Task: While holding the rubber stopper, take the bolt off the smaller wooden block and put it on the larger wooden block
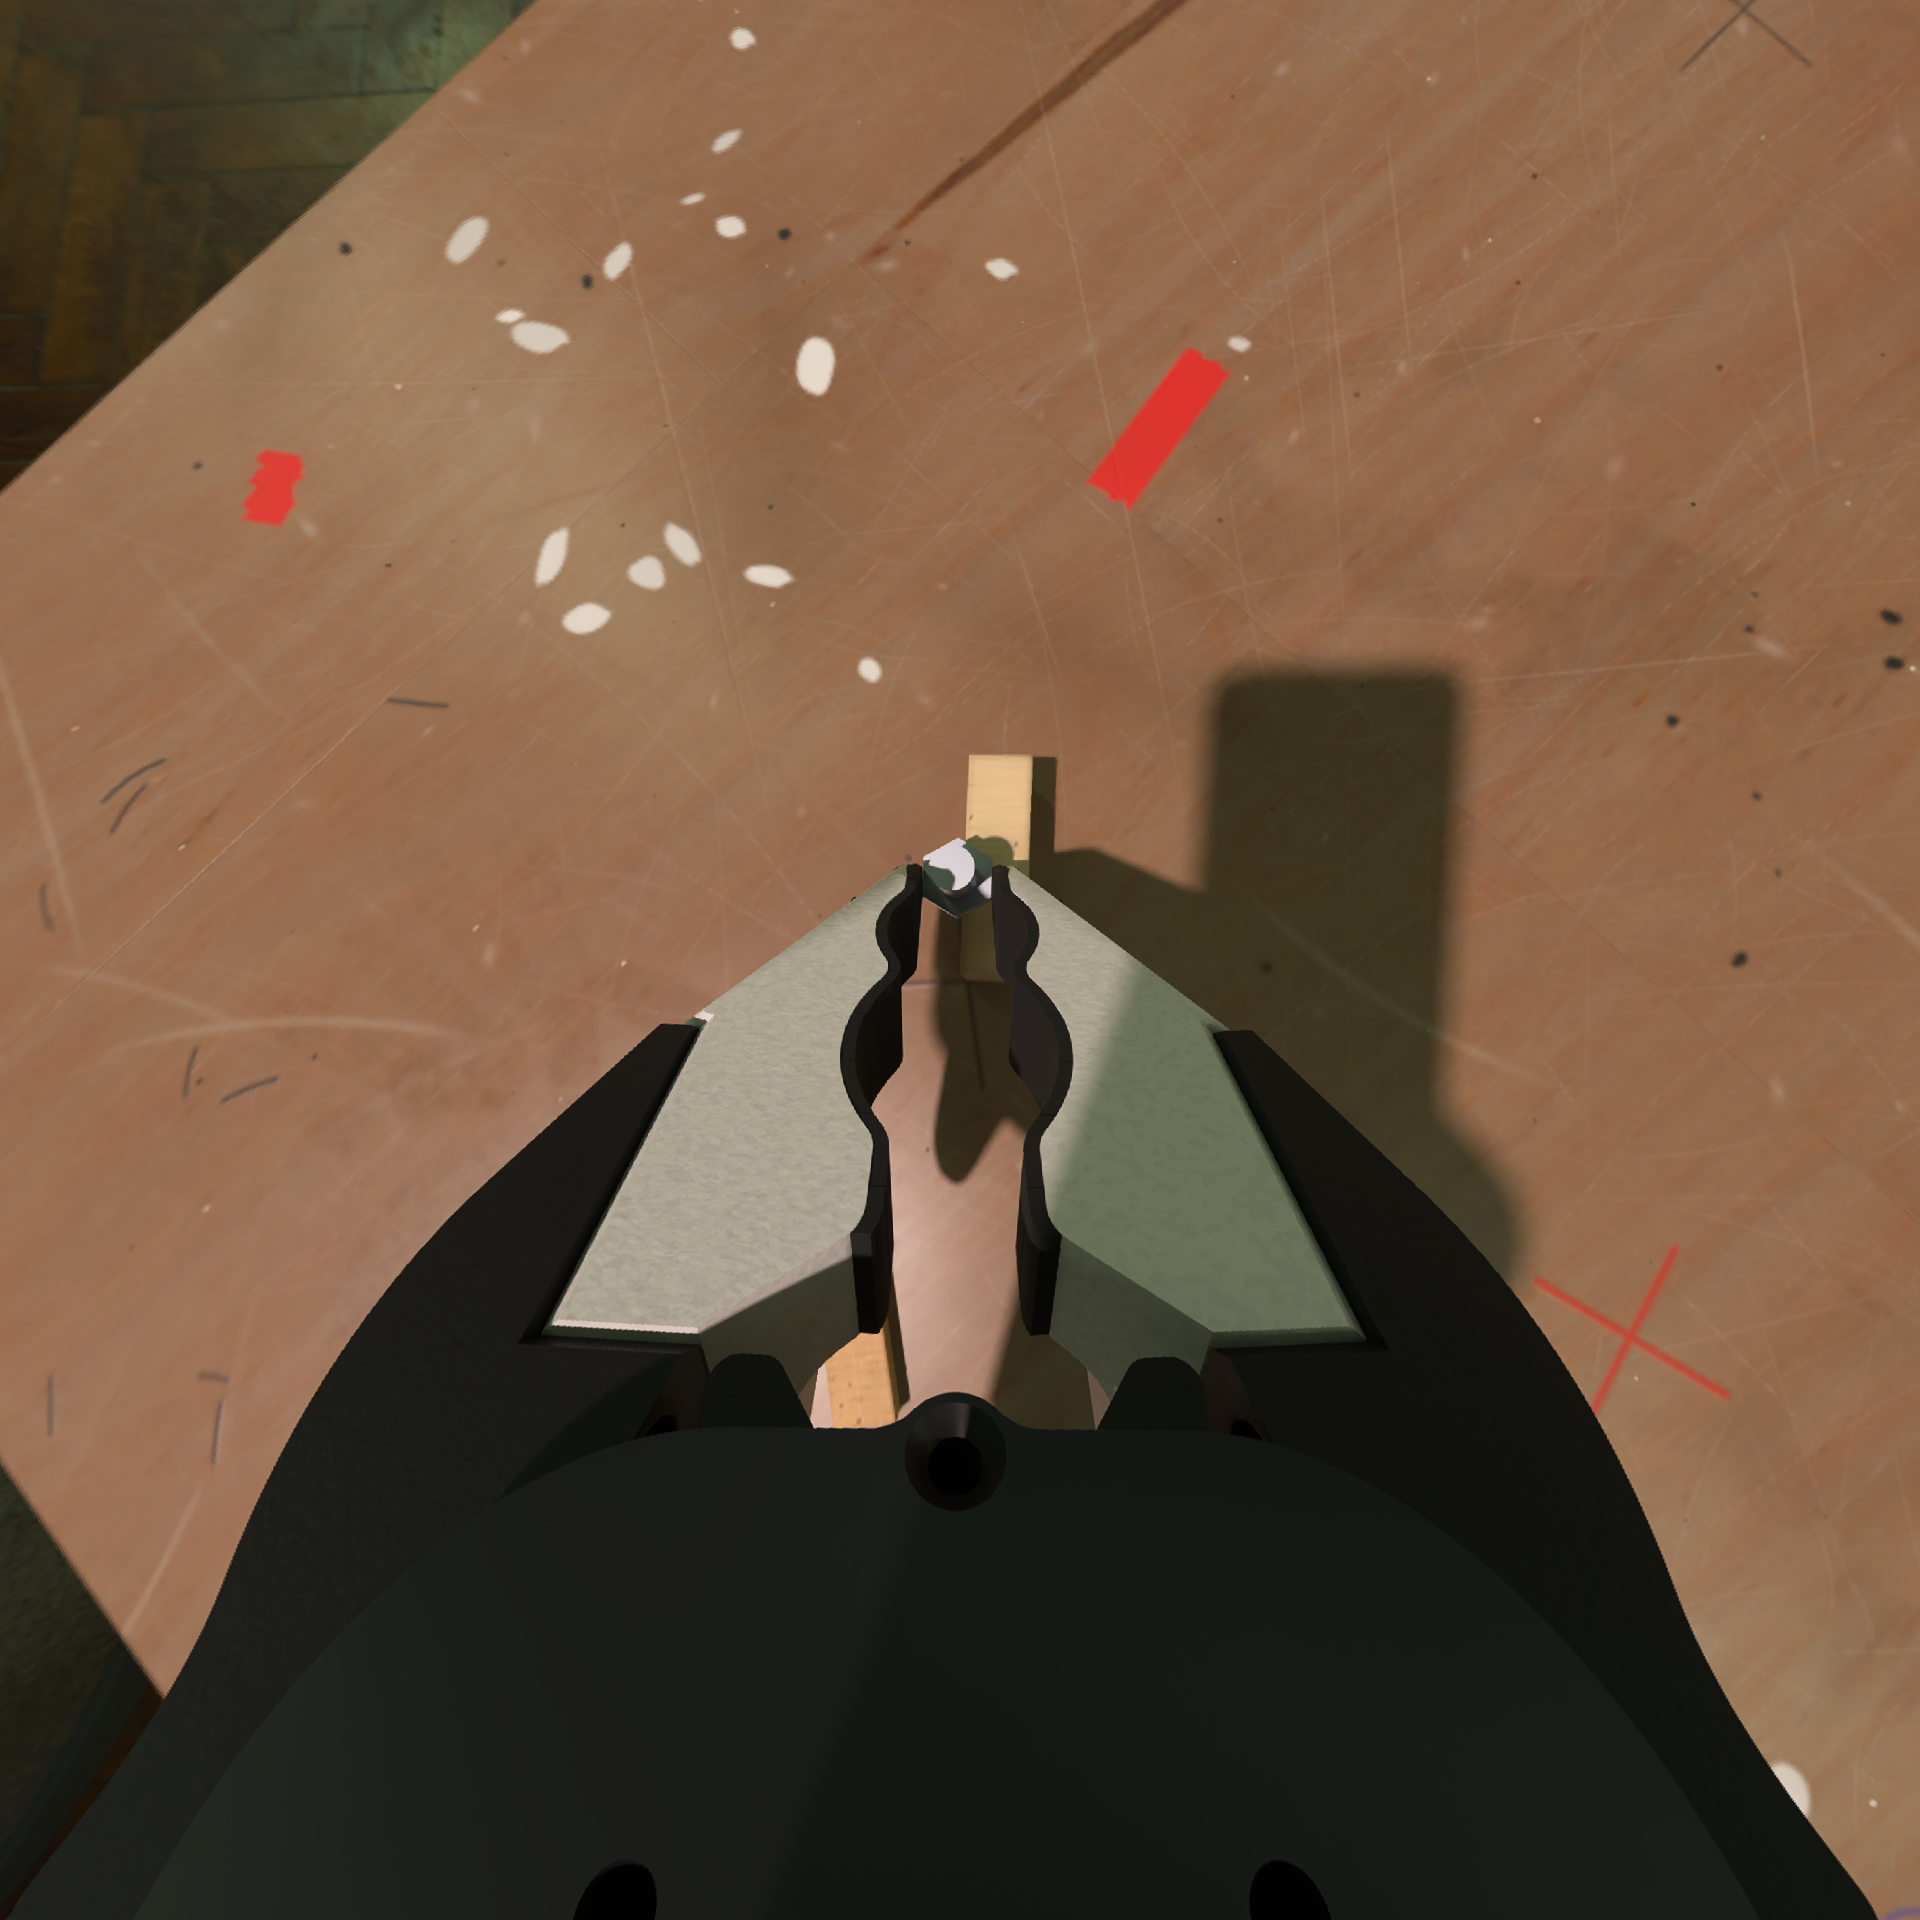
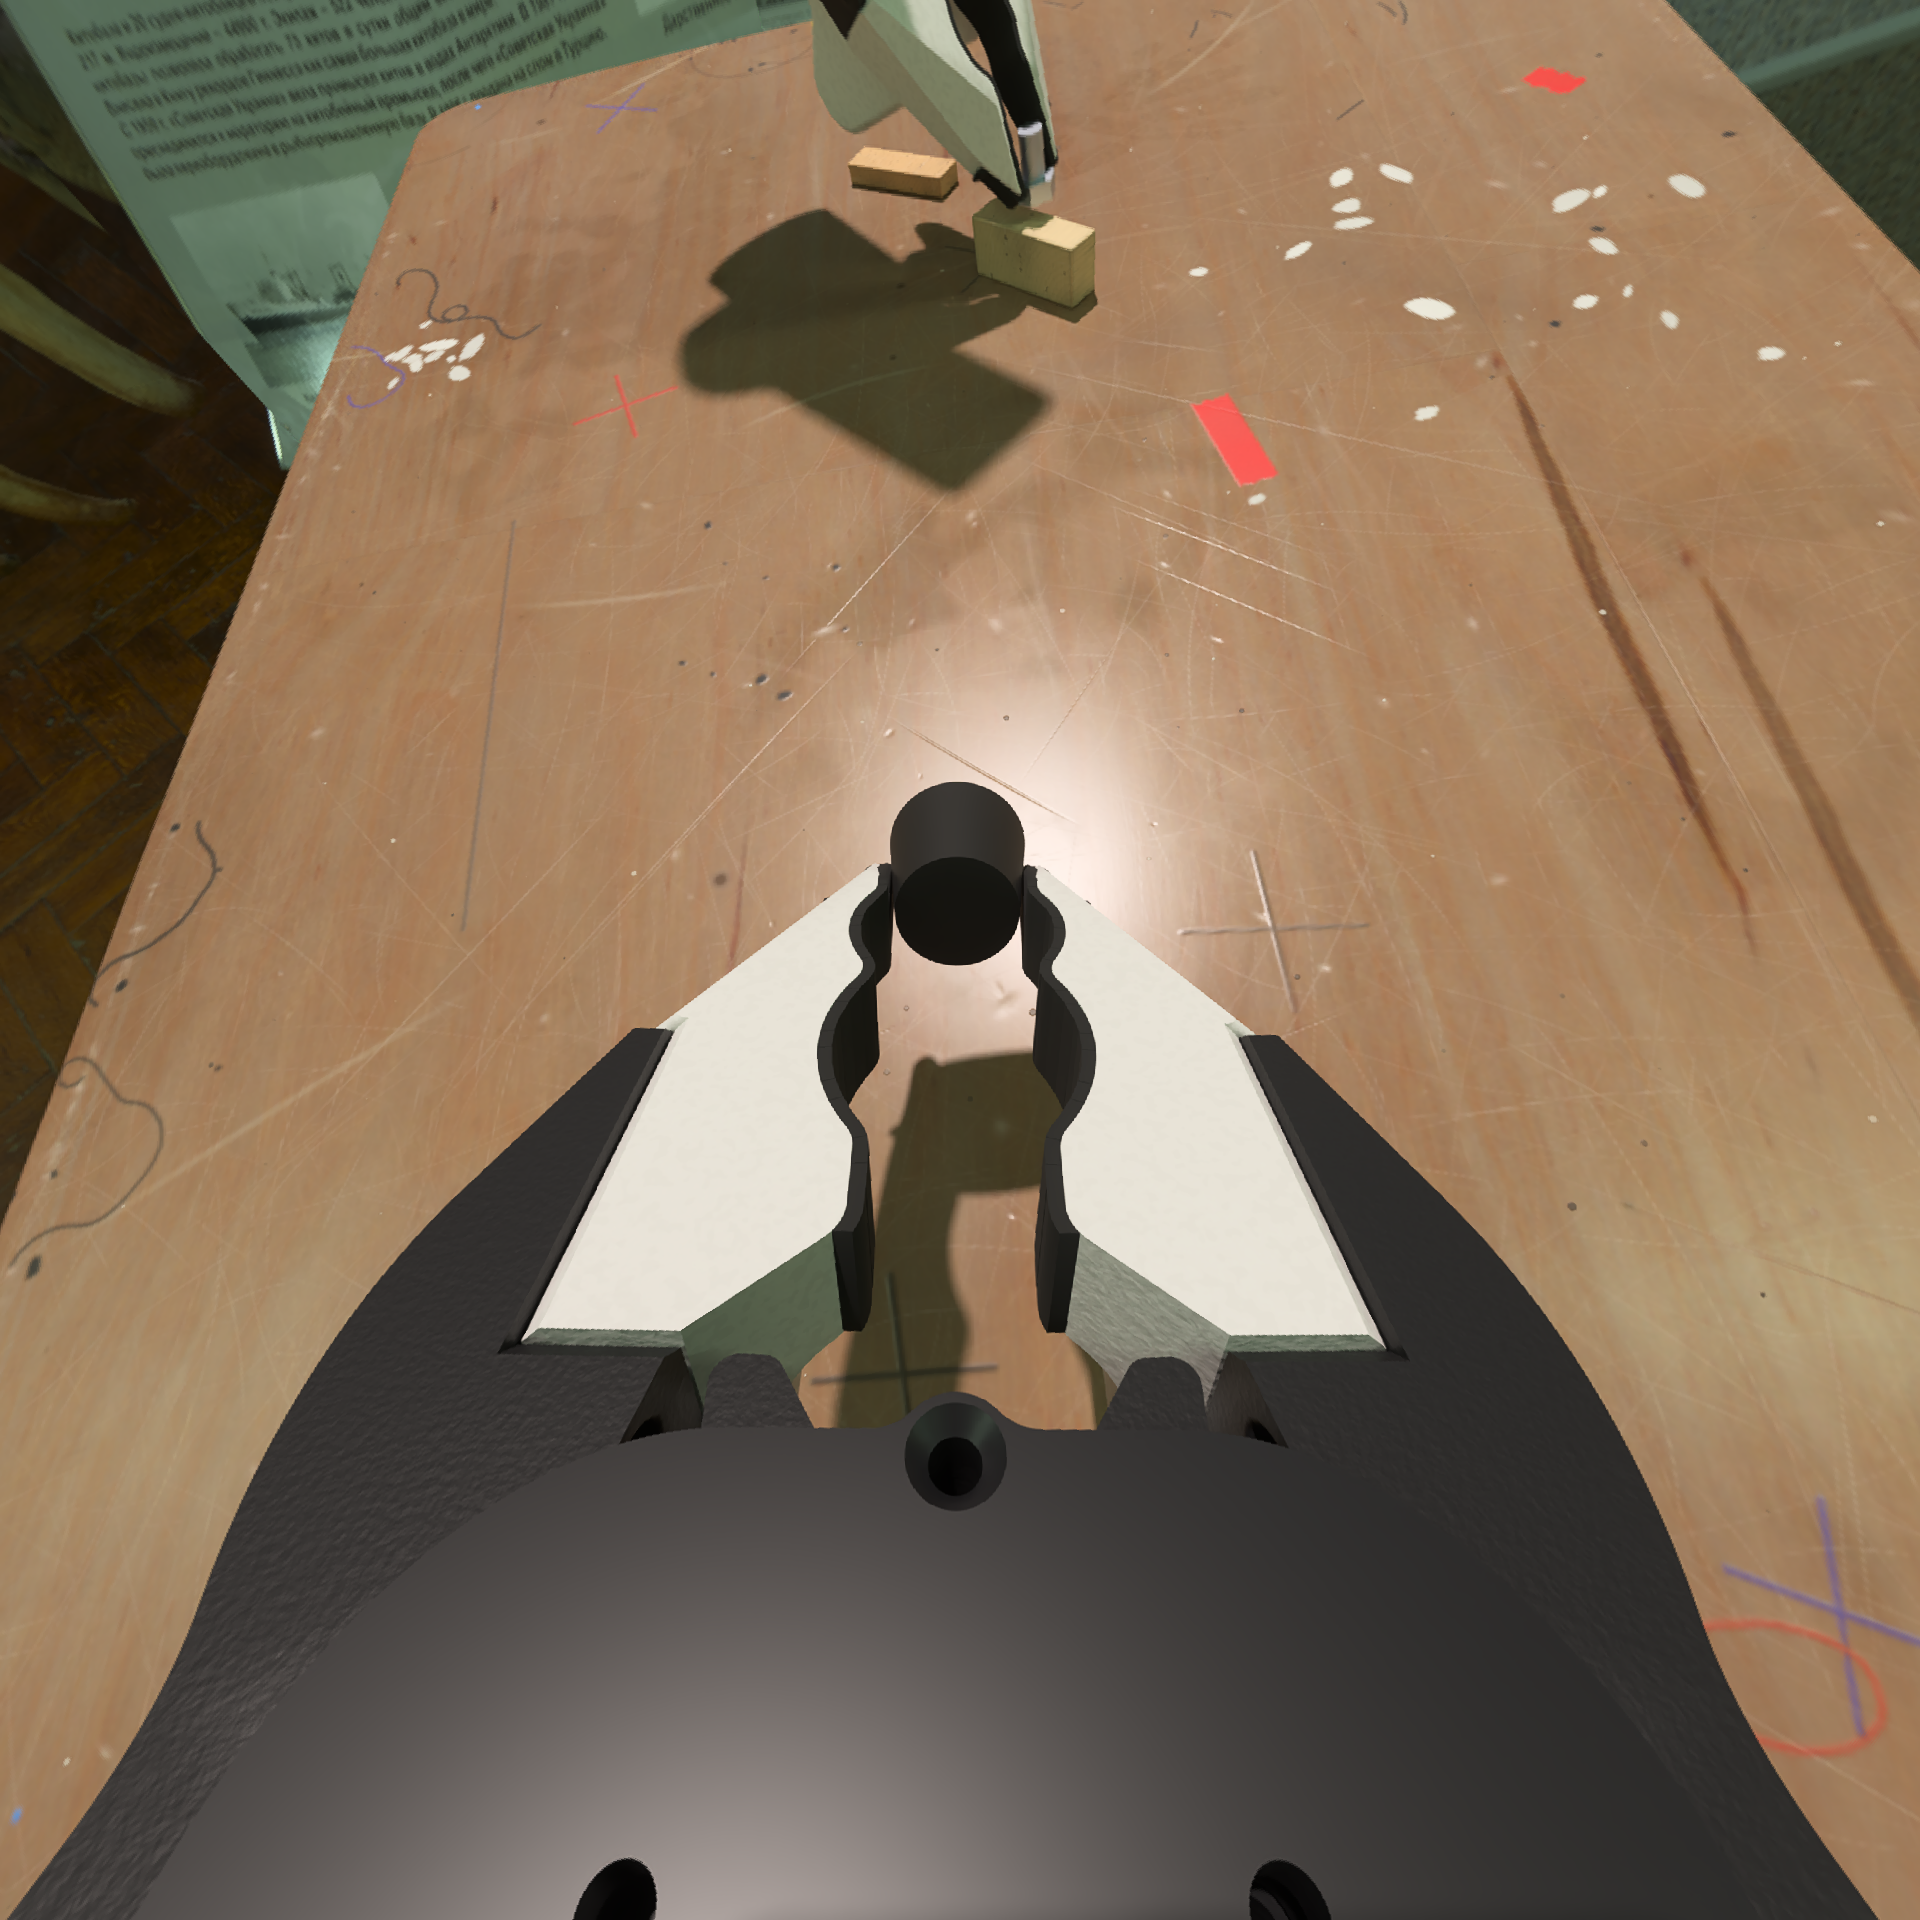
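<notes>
My left gripper (image 1: pixel 956 885) is shut on the silver bolt (image 1: pixel 956 871) and holds it upright over one end of the larger wooden block (image 1: pixel 1000 795). From the right wrist view, the left gripper (image 2: pixel 1023 187) has the bolt (image 2: pixel 1032 151) at the near-left end of the larger block (image 2: pixel 1039 247); I cannot tell whether the bolt touches it. The smaller, flatter wooden block (image 2: pixel 902 171) lies bare just behind and left; a strip of it shows between my left fingers (image 1: pixel 864 1377). My right gripper (image 2: pixel 956 894) is shut on the black rubber stopper (image 2: pixel 954 847) above the table's near half.
The scratched brown tabletop (image 2: pixel 1351 727) carries white paint spots, red tape strips (image 2: pixel 1233 438) and pen crosses. A green printed board (image 2: pixel 260 177) stands off the far left corner. The table edge runs close on the left (image 1: pixel 208 343).
</notes>
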Controlling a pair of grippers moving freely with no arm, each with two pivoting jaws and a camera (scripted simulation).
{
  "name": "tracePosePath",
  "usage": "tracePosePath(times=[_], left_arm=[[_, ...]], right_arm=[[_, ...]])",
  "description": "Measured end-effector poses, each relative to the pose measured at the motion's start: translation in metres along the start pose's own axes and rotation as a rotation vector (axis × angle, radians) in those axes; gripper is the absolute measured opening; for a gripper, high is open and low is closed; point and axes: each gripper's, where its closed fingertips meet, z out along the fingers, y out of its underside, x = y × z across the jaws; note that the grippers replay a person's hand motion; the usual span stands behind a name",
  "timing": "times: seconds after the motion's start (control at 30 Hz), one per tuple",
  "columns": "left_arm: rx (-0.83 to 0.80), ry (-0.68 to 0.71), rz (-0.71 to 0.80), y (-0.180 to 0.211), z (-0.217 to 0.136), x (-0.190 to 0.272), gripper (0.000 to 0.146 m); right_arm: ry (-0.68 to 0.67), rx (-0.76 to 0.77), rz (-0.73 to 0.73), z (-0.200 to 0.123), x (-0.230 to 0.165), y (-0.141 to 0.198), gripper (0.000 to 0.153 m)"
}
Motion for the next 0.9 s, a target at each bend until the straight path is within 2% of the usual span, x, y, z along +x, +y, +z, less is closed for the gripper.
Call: tracePosePath(times=[0.23,0.33,0.4,0.57,0.7,0.9], left_arm=[[0.004,0.039,0.008,-0.006,0.003,0.008,0.013],[0.022,0.045,-0.001,-0.008,-0.001,0.010,0.031],[0.032,0.041,0.000,-0.009,-0.004,0.012,0.034],[0.084,0.058,0.004,-0.016,-0.011,0.029,0.034],[0.100,0.082,0.064,-0.019,-0.001,0.061,0.033],[0.018,0.040,0.167,-0.008,0.012,0.076,0.030]], right_arm=[[0.000,0.004,0.005,-0.002,0.000,0.001,0.024],[-0.004,0.001,0.002,-0.001,-0.001,0.002,0.024],[-0.005,-0.002,0.000,-0.001,-0.001,0.002,0.024],[-0.003,-0.002,-0.002,0.000,-0.002,0.002,0.024],[-0.003,-0.005,-0.003,0.001,-0.002,0.002,0.024],[0.000,0.006,-0.012,-0.002,-0.004,-0.002,0.024]])
